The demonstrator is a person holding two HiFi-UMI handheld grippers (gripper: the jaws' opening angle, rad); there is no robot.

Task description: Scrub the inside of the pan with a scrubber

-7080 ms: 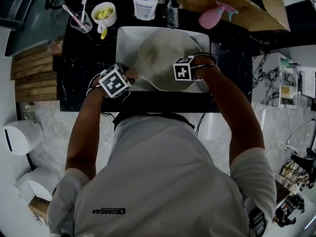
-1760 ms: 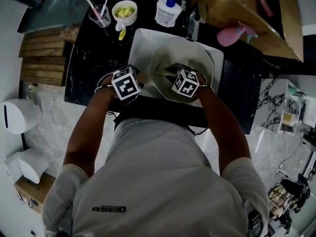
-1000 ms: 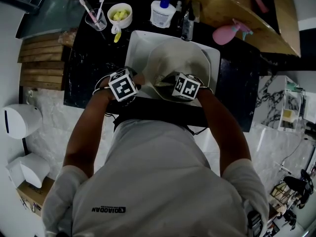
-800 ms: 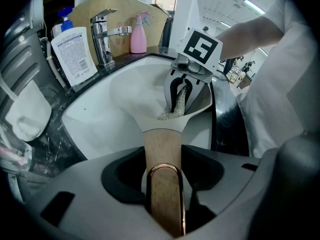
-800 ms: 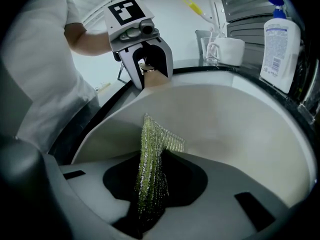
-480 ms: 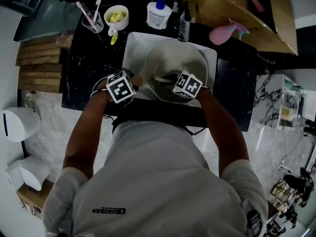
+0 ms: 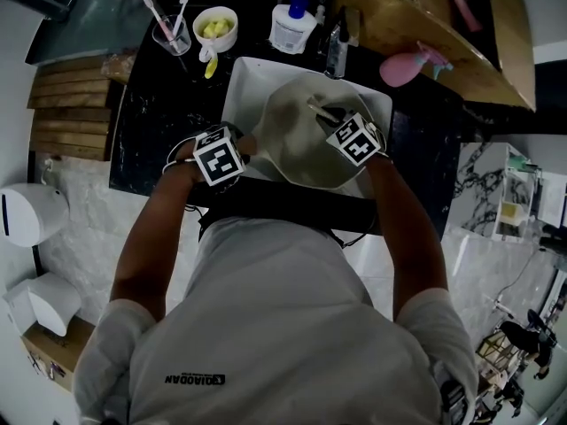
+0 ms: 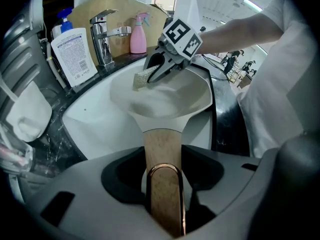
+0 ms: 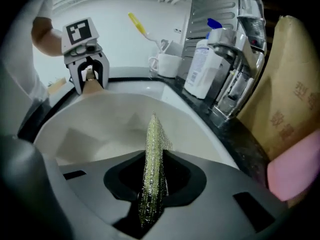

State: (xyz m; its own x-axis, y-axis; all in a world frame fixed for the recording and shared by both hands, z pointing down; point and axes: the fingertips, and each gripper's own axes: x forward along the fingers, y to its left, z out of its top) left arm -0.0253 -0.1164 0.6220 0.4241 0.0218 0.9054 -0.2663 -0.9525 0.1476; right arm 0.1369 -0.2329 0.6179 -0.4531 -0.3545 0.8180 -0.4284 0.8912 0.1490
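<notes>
Two grips: right gripper (image 9: 154,179) fingers (image 9: 208,214) pinch scrubber (image 9: 152,134), left gripper (image 8: 164,184) pan handle (image 8: 160,146).

Black marble counter (image 7: 158,104), pale floor (image 7: 87,237)

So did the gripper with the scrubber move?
Yes. The right gripper and its scrubber slid across the pan toward the faucet.

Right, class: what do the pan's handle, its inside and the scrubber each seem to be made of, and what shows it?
Pan handle: pale wood by its speckled grain, with a coppery metal loop. Pan inside: smooth matte cream, perhaps a ceramic coating; uncertain. Scrubber: glittering woven mesh, metallic or plastic thread.
</notes>
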